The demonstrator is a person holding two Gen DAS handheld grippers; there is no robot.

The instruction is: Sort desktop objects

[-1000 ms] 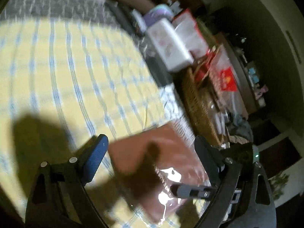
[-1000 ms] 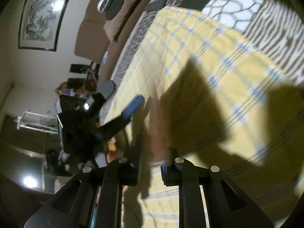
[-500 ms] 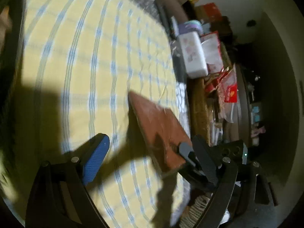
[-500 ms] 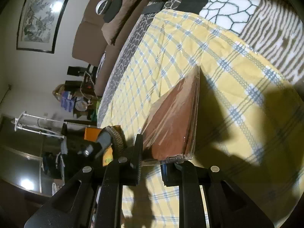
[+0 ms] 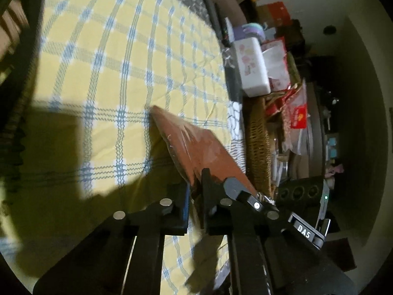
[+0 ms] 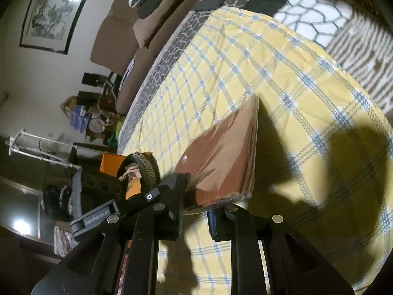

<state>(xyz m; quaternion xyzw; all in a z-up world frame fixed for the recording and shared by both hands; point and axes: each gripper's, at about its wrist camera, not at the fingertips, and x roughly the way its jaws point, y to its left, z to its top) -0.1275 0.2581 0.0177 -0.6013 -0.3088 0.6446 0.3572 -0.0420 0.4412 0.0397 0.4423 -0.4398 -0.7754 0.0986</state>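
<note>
A brown book in clear plastic wrap stands tilted on one edge above the yellow checked tablecloth. Both grippers hold its near end. My left gripper is closing, and its pads press on the book's lower near corner. My right gripper is shut on the book's near edge. In the left wrist view the right gripper comes in from the right. In the right wrist view the left gripper comes in from the left.
A wicker basket stands along the table's right side, with a white tissue pack and red packets. A brown sofa lies beyond the far edge. An orange box sits below the table's left side.
My left gripper's jaws went from wide open to shut on the book's corner as the hand rolled and moved in. The right gripper kept its hold and the book now stands tilted up.
</note>
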